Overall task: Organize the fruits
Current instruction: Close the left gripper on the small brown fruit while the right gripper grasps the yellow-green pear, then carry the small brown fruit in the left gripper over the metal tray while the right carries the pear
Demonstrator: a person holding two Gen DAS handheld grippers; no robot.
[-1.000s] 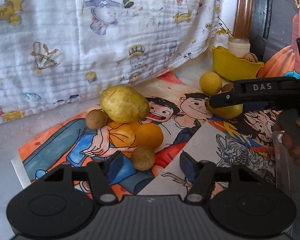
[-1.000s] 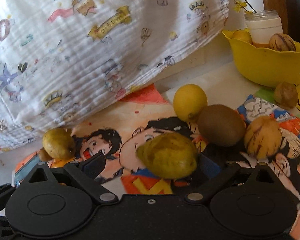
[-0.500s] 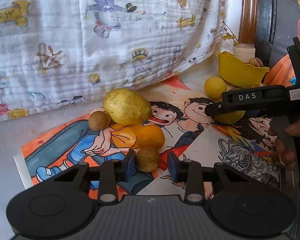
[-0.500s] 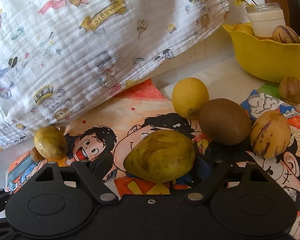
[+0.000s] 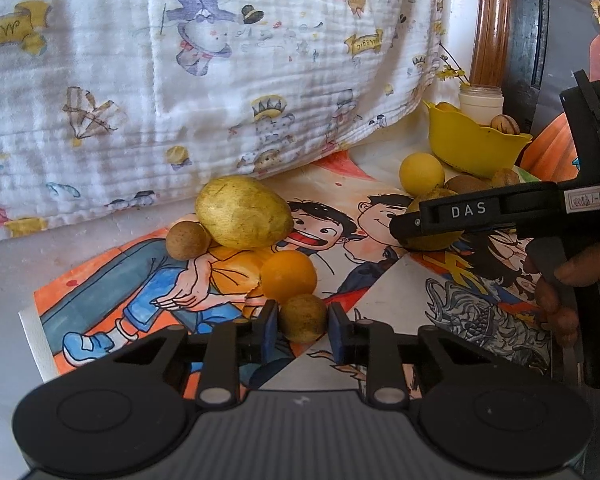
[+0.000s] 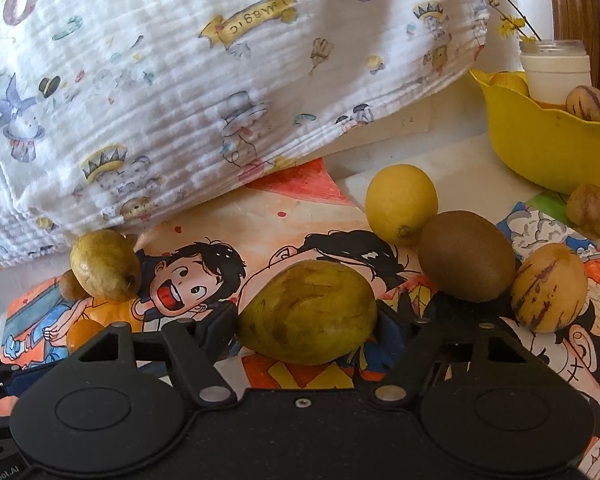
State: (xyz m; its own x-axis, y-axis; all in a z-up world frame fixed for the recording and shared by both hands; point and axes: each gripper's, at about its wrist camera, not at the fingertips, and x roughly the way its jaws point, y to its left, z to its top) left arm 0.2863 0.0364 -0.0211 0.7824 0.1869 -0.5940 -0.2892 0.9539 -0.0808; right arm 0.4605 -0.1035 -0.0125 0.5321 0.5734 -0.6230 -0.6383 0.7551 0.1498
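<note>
Fruits lie scattered on a cartoon-print mat [image 5: 380,280]. My left gripper [image 5: 303,325] is shut on a small round brown fruit [image 5: 303,318], with a pad on each side of it. An orange [image 5: 288,276] sits just behind it, and farther back are a big yellow-green fruit [image 5: 244,212] and another small brown fruit [image 5: 187,240]. My right gripper [image 6: 306,316] is closing on an oval green-yellow fruit [image 6: 308,308], and its fingers [image 6: 220,326] touch both ends. A yellow bowl [image 6: 540,148] at the back right holds a striped fruit [image 6: 590,104].
Right of the held green-yellow fruit lie a lemon [image 6: 402,202], a kiwi [image 6: 466,256], a striped yellow fruit [image 6: 548,288] and a brown fruit [image 6: 590,210]. A white printed blanket [image 6: 220,80] bulges along the back. A white jar [image 6: 556,76] stands behind the bowl.
The left jaws came together onto the small brown fruit. The right jaws narrowed around the green-yellow fruit, and the right wrist rolled slightly.
</note>
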